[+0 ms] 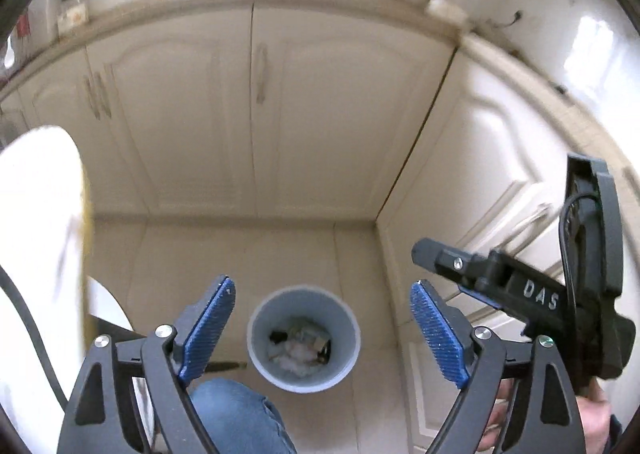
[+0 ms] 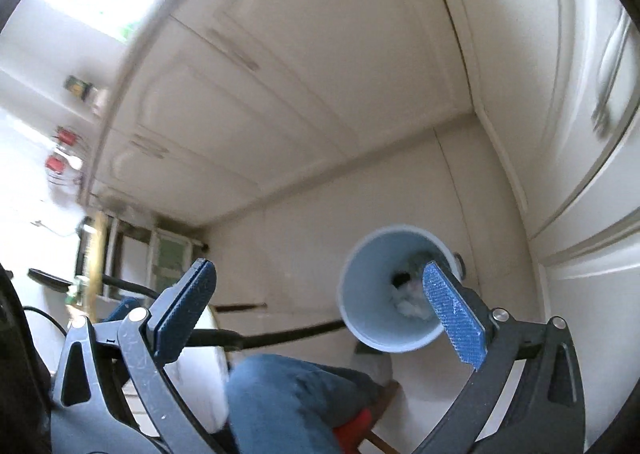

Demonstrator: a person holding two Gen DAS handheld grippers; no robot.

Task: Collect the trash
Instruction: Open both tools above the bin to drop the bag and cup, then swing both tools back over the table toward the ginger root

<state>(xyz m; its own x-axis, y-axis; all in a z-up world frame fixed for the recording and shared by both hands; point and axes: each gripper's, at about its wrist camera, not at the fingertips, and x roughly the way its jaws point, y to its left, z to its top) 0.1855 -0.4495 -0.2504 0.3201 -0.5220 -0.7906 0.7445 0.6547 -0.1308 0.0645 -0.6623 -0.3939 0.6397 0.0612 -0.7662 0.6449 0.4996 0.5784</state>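
Note:
A light grey bin (image 1: 262, 320) stands on the tiled floor, holding white crumpled paper and dark scraps (image 1: 298, 352). My left gripper (image 1: 322, 334) hangs well above it, open, with nothing between its blue pads. The black frame of the right-hand tool (image 1: 536, 294) shows at the right edge of the left wrist view. In the right wrist view the same bin (image 2: 364, 294) appears tilted, with the white paper (image 2: 408, 300) inside. My right gripper (image 2: 320, 312) is open wide and empty, its right pad (image 2: 454, 316) overlapping the bin's rim in the picture.
Cream cabinet doors (image 1: 248, 106) form a corner behind and to the right of the bin. A white round-edged object with a yellow rim (image 1: 40, 230) stands at the left. The person's knee in blue jeans (image 2: 288, 394) is just in front of the bin.

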